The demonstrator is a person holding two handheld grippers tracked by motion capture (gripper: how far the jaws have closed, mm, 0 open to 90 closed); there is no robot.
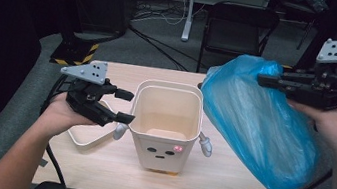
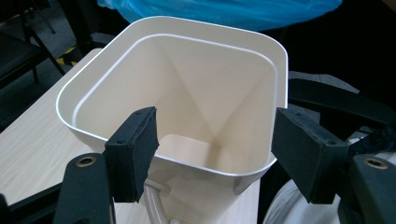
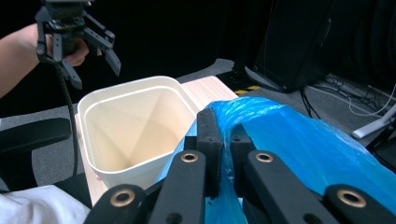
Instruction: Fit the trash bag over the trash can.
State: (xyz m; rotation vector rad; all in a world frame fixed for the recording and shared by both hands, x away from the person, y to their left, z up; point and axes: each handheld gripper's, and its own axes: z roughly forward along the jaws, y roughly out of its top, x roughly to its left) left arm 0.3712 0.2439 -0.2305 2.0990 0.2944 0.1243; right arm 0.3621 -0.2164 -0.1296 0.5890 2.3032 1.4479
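Blue crinkly plastic bag (image 1: 258, 123) hangs puffy, pinched tight in right gripper (image 1: 261, 79), left gripper (image 1: 125, 106) w/ jaws apart by cream square plastic bin (image 1: 164, 124), whose little face shows from high view.

High view: above the person's side, looking forward and down over the pale wooden table (image 1: 224, 183).
Left gripper view: close, looking into the cream square plastic bin (image 2: 187, 70).
Right gripper view: close, over the blue plastic bag (image 3: 308, 149).
Shared: the bin (image 1: 165, 119) (image 3: 135, 121).

The left hand-held gripper (image 1: 123, 105) is held low and level, jaws spread with nothing between them. The right hand-held gripper (image 1: 263, 79) is raised higher, jaws pinched together, pointing left.
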